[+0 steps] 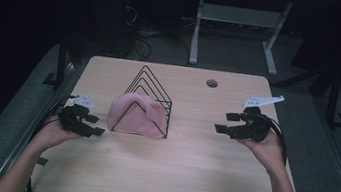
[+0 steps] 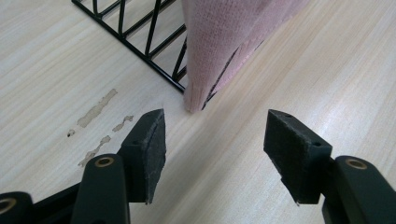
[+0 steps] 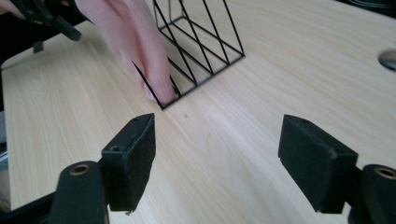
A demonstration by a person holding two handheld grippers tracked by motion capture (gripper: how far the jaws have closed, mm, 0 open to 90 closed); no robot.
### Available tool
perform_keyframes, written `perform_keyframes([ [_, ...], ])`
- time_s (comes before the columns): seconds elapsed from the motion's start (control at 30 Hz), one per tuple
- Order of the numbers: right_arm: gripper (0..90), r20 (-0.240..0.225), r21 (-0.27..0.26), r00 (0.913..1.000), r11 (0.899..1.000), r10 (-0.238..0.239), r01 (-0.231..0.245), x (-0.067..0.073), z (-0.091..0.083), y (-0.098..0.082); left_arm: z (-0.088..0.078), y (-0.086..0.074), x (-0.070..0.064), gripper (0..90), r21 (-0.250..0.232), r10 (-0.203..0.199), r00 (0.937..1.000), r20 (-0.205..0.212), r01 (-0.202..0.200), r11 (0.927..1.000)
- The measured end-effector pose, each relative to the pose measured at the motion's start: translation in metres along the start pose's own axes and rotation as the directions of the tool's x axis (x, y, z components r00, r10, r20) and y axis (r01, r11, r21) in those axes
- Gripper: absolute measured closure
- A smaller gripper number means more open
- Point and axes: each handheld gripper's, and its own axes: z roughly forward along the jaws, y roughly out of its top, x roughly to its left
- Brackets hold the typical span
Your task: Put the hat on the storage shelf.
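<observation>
Two open claws flank pink cloth point(image 1: 136, 116) on wire rack point(image 1: 155, 90)

tool point(image 2: 215, 140) open, empty | pink cloth point(image 2: 224, 42) on wire rack point(image 2: 140, 42) ahead

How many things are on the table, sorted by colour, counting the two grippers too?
Pink: 1, the cloth draped over the rack.
Black: 3, the wire rack, the left gripper and the right gripper.
Total: 4.
</observation>
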Motion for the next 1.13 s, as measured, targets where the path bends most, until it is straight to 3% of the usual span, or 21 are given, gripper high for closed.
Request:
perform_keyframes([
  [0.13, 26.0, 0.033, 0.003, 0.9990, 0.999, 0.032, -0.032, -0.003, -0.008, -0.024, -0.001, -0.002, -0.002, 37.4, -0.015, -0.002, 1.0000, -0.001, 0.002, 0.9999],
  [0.53, 25.9, 0.061, -0.026, 0.9929, 0.995, 0.102, -0.100, -0.007, -0.020, -0.082, 0.001, -0.009, -0.011, 34.7, -0.031, -0.014, 0.9999, -0.006, 0.014, 0.9994],
  [0.9, 24.9, 0.098, -0.018, 0.9840, 0.989, 0.149, -0.148, -0.008, -0.028, -0.113, 0.000, -0.025, -0.019, 32.0, -0.047, -0.041, 0.9986, -0.034, 0.039, 0.9981],
  [1.13, 24.3, 0.106, -0.051, 0.9830, 0.988, 0.149, -0.145, 0.003, -0.037, -0.123, -0.006, -0.039, -0.026, 31.3, -0.087, -0.069, 0.9961, -0.054, 0.064, 0.9941],
])
